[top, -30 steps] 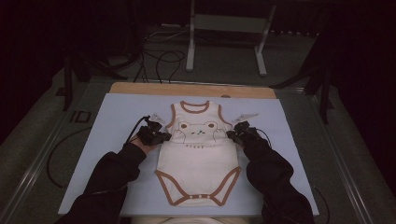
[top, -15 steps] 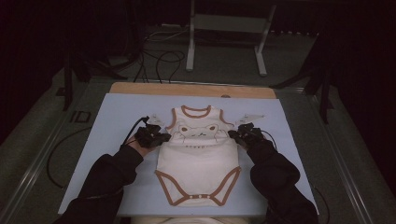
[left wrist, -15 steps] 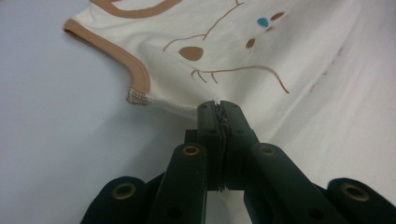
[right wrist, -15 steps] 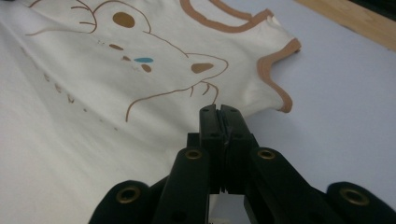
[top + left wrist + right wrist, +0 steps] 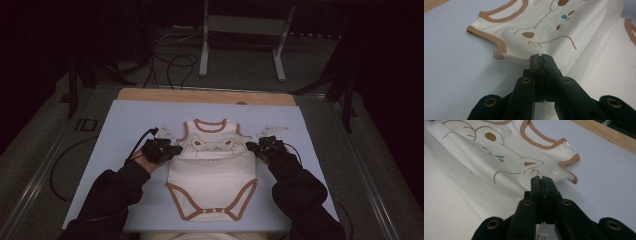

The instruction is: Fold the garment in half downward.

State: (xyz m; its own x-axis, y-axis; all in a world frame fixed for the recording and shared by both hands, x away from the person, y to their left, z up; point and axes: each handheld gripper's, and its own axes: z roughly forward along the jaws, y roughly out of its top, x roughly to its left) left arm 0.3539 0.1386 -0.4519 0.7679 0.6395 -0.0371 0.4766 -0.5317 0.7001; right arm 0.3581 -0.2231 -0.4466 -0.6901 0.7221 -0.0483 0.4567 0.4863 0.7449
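The high view is dim, its surroundings nearly black, and only the counter [image 5: 125, 130] catches soft light. Both gripper views are brighter and evenly lit, with soft shadows in the bodysuit [image 5: 564, 32] folds; nearest jaw parts look slightly blurred.

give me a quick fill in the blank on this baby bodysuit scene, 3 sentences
1. The bodysuit has ____ trim at its neck and leg openings.
2. The left hand-held gripper is ____ on the bodysuit's side edge.
3. The bodysuit lies on a light blue mat with its neck opening pointing ____ from the person.

Missing words: brown; shut; away
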